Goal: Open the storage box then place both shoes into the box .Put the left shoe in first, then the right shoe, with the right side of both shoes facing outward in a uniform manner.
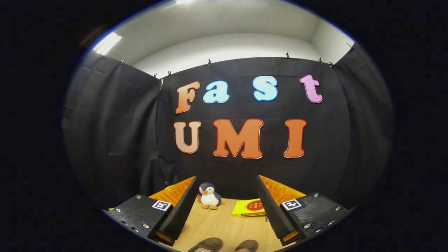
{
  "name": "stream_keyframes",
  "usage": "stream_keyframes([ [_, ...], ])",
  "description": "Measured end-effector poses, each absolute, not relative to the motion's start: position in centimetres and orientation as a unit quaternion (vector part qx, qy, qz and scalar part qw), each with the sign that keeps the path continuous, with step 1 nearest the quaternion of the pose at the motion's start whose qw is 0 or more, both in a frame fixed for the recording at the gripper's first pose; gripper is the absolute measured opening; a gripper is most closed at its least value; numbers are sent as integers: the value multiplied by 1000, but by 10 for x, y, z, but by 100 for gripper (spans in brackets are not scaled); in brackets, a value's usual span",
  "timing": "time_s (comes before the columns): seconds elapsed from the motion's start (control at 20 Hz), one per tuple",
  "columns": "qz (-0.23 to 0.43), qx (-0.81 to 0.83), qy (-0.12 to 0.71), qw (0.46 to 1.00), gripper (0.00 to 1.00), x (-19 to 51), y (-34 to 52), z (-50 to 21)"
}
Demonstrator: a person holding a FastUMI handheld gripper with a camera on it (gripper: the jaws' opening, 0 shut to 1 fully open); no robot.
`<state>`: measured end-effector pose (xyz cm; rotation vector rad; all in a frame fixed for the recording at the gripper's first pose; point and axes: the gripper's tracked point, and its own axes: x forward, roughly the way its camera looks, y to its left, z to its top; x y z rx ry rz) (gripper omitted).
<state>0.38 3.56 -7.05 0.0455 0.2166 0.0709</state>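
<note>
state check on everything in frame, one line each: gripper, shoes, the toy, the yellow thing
gripper: open, fingers wide apart, nothing between them
shoes: two brown shoes lying side by side on the wooden table, between the fingers, not gripped, partly out of view
penguin toy: upright on the table, beyond the fingers, by the black cloth
yellow packet: lying flat on the table, beside the right-hand finger, apart from the penguin toy

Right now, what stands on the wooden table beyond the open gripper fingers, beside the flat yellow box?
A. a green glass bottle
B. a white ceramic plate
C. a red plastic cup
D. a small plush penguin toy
D: a small plush penguin toy stands upright on the wooden table, beside the flat yellow box, beyond the gripper, whose fingers are spread apart and hold nothing.
</note>
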Motion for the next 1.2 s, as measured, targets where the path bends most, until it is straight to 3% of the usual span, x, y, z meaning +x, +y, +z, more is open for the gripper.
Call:
stream_keyframes([
  [0.3, 103, 61, 231, 965, 98, -8, 92, -145],
  [0.6, 197, 138, 366, 899, 97, -37, 171, -218],
  [1.2, 259, 276, 536, 755, 91, -86, 261, -324],
])
